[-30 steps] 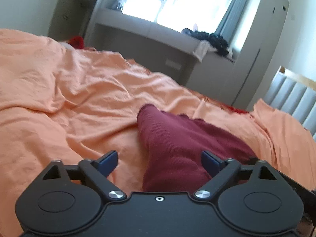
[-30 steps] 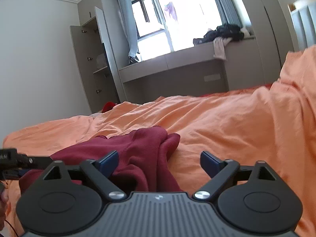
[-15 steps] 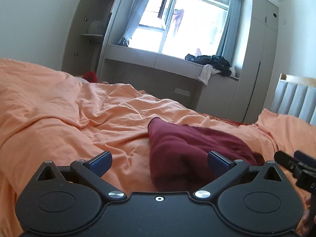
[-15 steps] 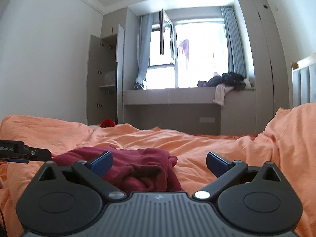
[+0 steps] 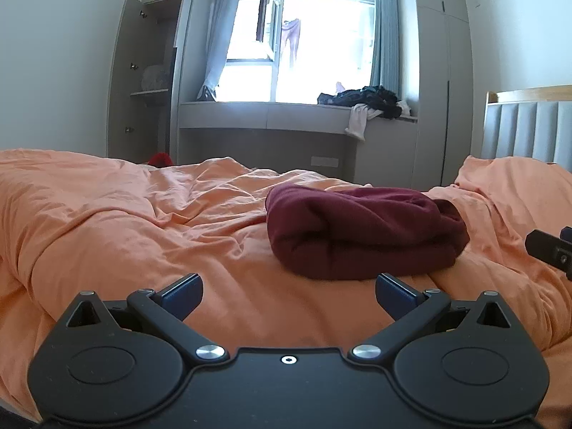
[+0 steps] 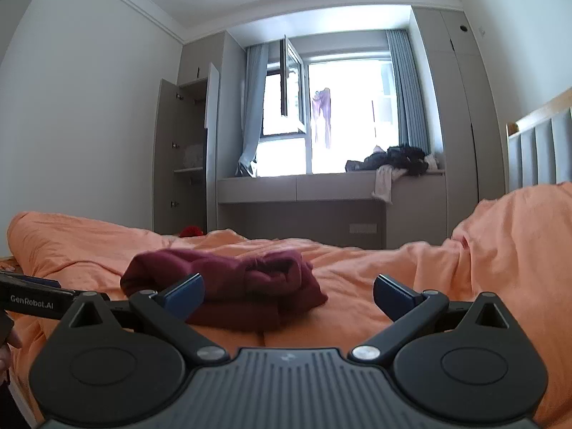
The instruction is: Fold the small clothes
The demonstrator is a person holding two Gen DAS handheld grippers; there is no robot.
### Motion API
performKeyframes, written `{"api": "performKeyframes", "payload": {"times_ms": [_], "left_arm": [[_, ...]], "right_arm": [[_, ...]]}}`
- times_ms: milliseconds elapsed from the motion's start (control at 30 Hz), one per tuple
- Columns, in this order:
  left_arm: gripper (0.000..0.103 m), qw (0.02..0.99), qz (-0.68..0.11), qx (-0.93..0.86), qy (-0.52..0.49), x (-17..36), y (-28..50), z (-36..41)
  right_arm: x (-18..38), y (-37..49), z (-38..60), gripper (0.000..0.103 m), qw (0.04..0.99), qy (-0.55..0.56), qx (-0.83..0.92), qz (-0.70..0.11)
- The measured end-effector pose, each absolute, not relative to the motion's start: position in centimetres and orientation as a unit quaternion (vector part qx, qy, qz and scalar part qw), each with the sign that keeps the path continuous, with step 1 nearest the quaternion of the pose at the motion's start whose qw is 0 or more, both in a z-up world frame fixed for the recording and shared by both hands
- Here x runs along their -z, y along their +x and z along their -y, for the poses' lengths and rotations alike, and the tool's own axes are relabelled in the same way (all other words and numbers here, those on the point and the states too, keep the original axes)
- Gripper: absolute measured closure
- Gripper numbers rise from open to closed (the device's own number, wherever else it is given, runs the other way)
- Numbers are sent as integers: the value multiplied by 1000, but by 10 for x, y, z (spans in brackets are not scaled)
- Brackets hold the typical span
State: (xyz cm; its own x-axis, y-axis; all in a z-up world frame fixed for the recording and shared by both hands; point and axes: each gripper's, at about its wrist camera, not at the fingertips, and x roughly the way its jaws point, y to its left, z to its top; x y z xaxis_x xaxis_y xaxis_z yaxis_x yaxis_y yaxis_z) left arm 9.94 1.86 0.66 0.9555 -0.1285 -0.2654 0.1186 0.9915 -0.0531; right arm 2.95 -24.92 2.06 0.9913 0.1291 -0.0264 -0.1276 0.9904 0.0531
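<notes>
1. Both tongs, left and right, now sit back from the garment, gaping empty.
2. Garment lies folded on the bed, formerly between the left tongs.

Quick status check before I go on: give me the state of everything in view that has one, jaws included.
Maroon garment: folded into a bundle, lying on the orange duvet, not held.
Left gripper: jaws wide open, empty, short of the garment.
Right gripper: jaws wide open, empty.
Window: sash swung open.
Wardrobe door: open.
Dark clothes pile: unfolded, heaped on the window ledge.
</notes>
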Motion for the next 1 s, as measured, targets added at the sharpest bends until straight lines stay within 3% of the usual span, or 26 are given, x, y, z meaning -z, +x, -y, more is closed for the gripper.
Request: {"api": "performKeyframes", "payload": {"times_ms": [333, 1000], "left_arm": [[0, 987, -149, 53, -30, 10, 94, -32], [0, 985, -164, 51, -24, 16, 97, -32]], "right_arm": [[2, 29, 255, 0, 995, 42, -62, -60], [8, 37, 258, 0, 994, 53, -57, -77]]}}
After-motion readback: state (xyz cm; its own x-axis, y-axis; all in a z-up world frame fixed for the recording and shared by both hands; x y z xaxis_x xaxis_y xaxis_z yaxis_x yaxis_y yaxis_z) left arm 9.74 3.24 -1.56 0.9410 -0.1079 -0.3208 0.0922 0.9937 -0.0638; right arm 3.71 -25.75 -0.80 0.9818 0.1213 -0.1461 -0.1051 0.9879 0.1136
